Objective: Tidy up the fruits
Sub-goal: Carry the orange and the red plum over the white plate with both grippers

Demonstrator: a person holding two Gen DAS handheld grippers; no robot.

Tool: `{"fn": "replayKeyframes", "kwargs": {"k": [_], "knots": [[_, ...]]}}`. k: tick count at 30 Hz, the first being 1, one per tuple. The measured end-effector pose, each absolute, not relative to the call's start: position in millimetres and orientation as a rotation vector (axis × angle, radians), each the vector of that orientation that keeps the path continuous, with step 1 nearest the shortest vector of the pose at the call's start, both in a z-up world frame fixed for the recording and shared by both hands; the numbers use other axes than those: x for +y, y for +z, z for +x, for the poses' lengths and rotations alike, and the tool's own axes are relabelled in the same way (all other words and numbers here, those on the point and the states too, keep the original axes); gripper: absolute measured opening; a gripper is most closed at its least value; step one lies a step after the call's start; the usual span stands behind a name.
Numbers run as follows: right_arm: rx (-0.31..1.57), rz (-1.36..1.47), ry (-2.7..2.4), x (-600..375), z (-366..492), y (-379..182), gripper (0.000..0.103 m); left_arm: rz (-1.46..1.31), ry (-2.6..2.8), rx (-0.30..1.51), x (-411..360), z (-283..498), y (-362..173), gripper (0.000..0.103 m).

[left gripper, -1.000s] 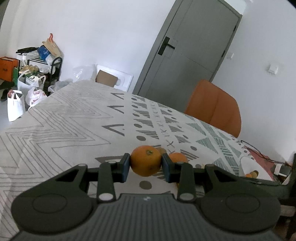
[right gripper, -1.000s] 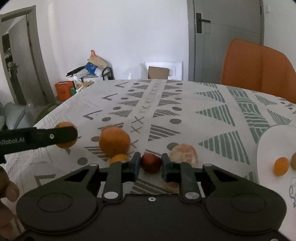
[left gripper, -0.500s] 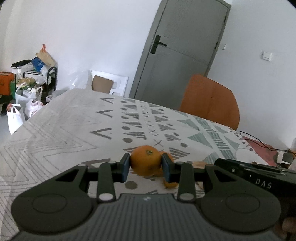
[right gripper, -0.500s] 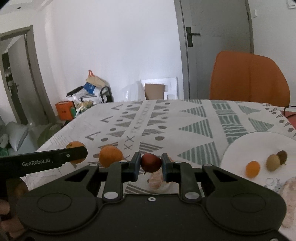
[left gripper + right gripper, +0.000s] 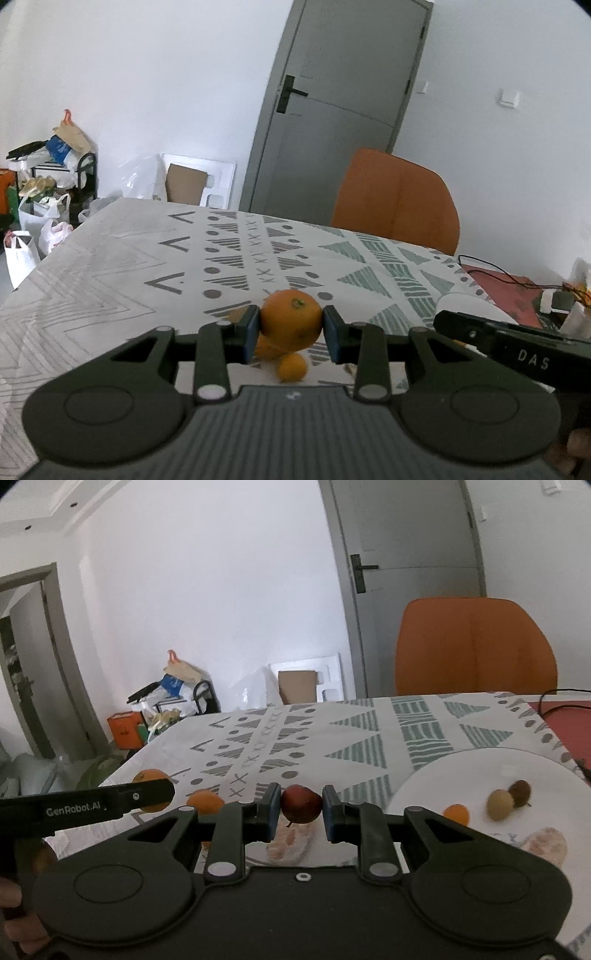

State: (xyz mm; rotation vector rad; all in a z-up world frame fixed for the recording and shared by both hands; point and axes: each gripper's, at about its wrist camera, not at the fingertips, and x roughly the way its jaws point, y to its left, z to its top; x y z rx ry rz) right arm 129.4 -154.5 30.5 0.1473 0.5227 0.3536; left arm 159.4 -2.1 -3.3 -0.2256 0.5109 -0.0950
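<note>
My left gripper [image 5: 291, 325] is shut on an orange [image 5: 291, 318], held above the patterned tablecloth [image 5: 147, 258]. A small orange fruit [image 5: 291, 366] lies on the cloth below it. My right gripper [image 5: 300, 804] is shut on a small dark red fruit [image 5: 301, 803]. In the right wrist view the white plate [image 5: 461, 771] at the right holds a small orange fruit [image 5: 457, 813], a tan fruit [image 5: 499, 803], a brown fruit [image 5: 520, 792] and a peeled piece [image 5: 546, 847]. A peeled citrus [image 5: 290, 842] and another orange [image 5: 205, 800] lie on the cloth. The left gripper's finger [image 5: 110, 803] crosses the left of that view.
An orange chair [image 5: 474, 646] stands behind the table's far edge, with a grey door [image 5: 332, 110] beyond. A red mat [image 5: 506, 291] with a black cable lies at the table's right. Bags and a rack [image 5: 48, 184] crowd the floor at the left.
Both grippers have risen and shifted right with their fruits. The plate has come further into the right wrist view, and the right gripper now shows in the left wrist view.
</note>
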Motion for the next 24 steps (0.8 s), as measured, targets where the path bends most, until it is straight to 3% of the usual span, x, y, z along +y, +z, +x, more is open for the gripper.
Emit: {"fn": "replayKeyframes", "kwargs": {"k": [24], "knots": [[0.494,0.269,0.21,-254.2,107.4,16.5,0.022,-0.12,-0.231,0.524,-90.7,176.3,1.4,0.035]]}}
